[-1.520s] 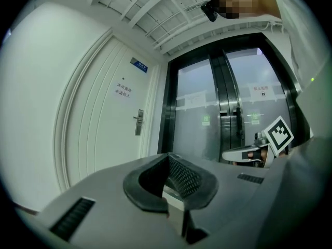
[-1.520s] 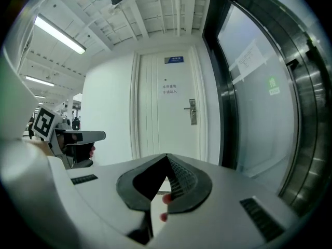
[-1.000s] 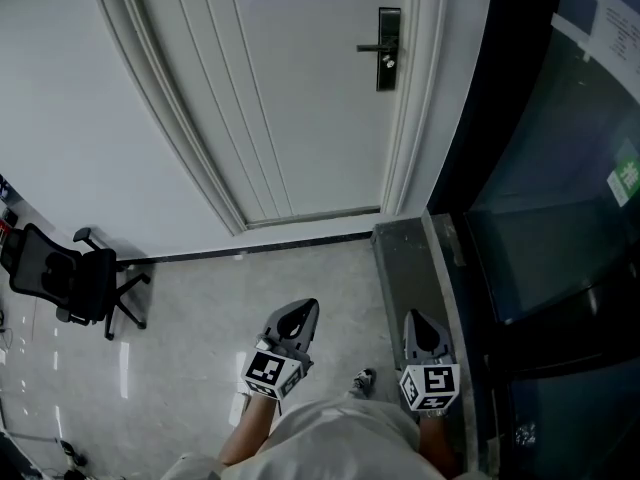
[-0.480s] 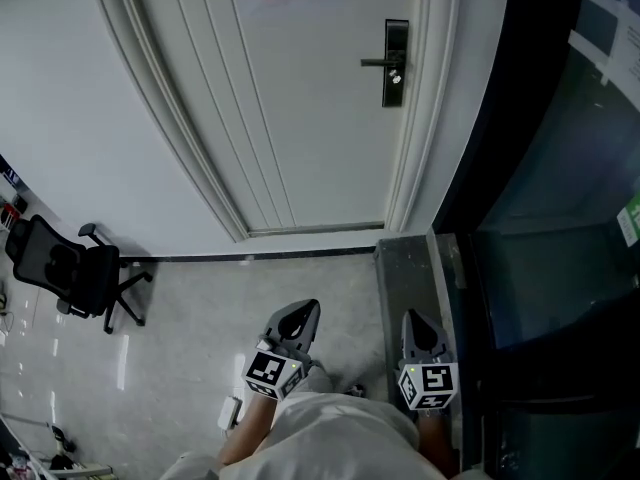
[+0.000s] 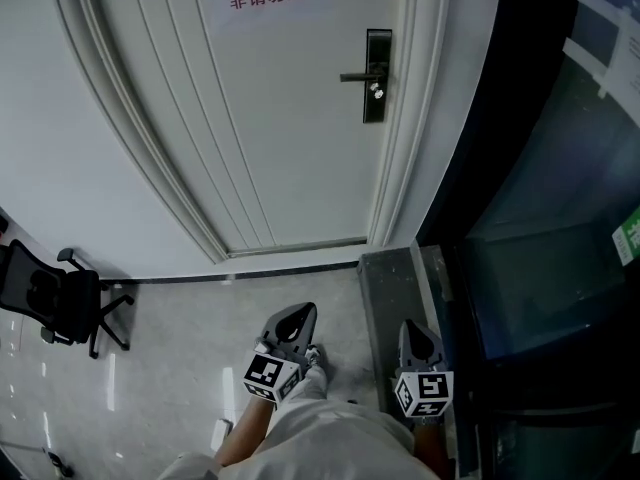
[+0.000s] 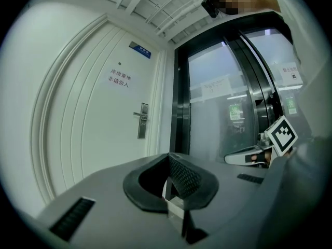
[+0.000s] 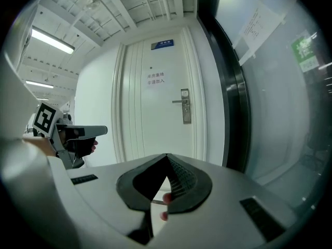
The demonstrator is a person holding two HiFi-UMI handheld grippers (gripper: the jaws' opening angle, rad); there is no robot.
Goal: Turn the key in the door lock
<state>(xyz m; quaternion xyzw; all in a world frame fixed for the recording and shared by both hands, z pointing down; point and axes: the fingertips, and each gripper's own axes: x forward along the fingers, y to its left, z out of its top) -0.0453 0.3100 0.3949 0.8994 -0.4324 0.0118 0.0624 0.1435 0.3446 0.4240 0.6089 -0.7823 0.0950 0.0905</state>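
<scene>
The left tongs [image 5: 300, 311] have their jaws pressed together with nothing between them, and they point toward the white panelled door [image 5: 290, 138]. The right tongs [image 5: 415, 326], near them on the right, are likewise closed and empty. Both hang over the grey tiled floor [image 5: 170, 368], well apart from the dark metal lock plate [image 5: 377, 68] at the door's right edge. The small pale key [image 5: 376, 91] sits in that plate just below the lever handle [image 5: 358, 75], with neither tongs touching it.
</scene>
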